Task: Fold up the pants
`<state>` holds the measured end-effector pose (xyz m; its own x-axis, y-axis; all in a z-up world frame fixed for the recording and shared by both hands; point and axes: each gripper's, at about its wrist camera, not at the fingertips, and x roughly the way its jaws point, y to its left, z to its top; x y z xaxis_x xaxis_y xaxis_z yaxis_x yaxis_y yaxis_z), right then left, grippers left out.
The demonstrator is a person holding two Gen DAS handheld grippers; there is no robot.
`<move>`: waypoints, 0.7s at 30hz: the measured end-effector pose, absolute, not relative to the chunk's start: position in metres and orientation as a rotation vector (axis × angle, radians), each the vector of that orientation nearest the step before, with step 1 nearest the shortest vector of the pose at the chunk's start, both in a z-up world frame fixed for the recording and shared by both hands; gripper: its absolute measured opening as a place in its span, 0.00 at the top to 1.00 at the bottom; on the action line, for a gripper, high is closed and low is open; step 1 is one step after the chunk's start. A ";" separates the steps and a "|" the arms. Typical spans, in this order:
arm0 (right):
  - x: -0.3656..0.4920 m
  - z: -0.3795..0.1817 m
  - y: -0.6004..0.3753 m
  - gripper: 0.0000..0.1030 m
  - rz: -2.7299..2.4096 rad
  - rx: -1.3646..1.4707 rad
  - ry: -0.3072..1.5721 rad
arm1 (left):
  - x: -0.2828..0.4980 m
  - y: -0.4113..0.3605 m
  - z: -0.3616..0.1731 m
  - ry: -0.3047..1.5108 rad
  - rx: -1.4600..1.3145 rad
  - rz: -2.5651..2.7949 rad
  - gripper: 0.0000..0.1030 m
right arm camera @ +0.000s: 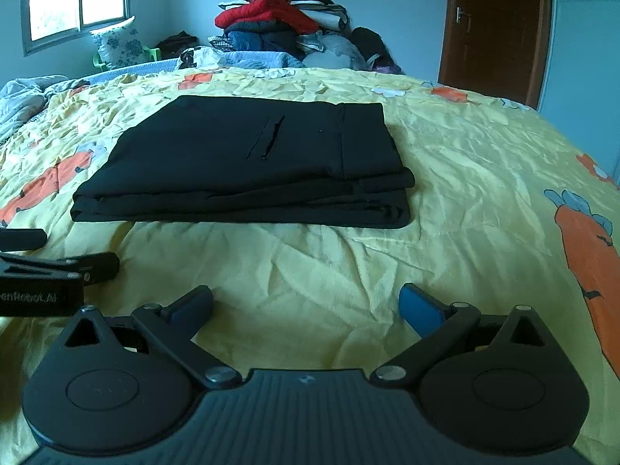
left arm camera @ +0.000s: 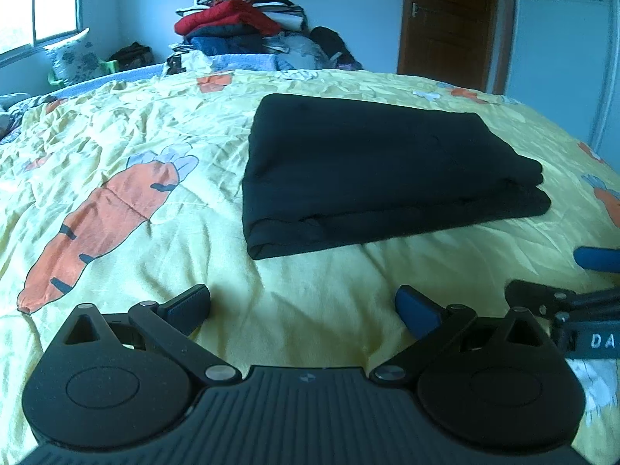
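Black pants [right arm camera: 248,162] lie folded in a neat stack mid-bed [right arm camera: 465,193], ahead of us. Our left gripper [left arm camera: 302,306] and right gripper [right arm camera: 306,306] hover near, fingers wide, holding nothing. A stray nudge could undo the layers.

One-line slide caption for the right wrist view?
Black pants lie folded on the carrot-print bedspread, beyond the open, empty right gripper.
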<state>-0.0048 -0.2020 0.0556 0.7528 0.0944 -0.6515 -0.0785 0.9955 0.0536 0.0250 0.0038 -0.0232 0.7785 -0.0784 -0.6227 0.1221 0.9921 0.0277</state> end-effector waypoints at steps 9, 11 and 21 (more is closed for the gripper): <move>-0.004 0.055 -0.202 0.00 0.094 0.021 0.712 | 0.025 0.002 -0.023 0.670 0.067 -0.110 0.00; -0.004 0.055 -0.202 0.00 0.094 0.021 0.712 | 0.025 0.002 -0.023 0.670 0.066 -0.110 0.00; -0.004 0.055 -0.202 0.00 0.095 0.021 0.712 | 0.025 0.003 -0.023 0.670 0.066 -0.110 0.00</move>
